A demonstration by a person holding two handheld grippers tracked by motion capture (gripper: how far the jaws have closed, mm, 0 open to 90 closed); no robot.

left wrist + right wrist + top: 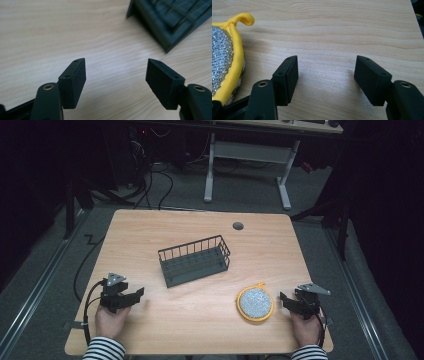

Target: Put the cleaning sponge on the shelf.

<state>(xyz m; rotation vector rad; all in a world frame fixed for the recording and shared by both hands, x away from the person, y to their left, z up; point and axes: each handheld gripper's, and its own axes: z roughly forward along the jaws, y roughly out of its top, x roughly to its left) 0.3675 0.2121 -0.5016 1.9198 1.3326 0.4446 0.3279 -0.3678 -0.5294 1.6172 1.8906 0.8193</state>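
Note:
A dark wire basket (195, 260) stands in the middle of the wooden table (200, 230); one of its corners (170, 20) sits at the top right of the left gripper view. A round silver scrubbing pad with a yellow rim and loop (255, 303) lies at the front right, and its edge (227, 62) lies at the left of the right gripper view. My left gripper (132, 296) is held at the front left, open, with bare wood between its jaws (115, 75). My right gripper (286, 300) sits just right of the pad, open and empty (325, 75).
A round cable hole (238, 226) is set in the table near its far edge. Behind the table stand the white legs of another desk (210, 175), with cables on the floor. Both forearms in striped sleeves (102, 350) enter at the front edge.

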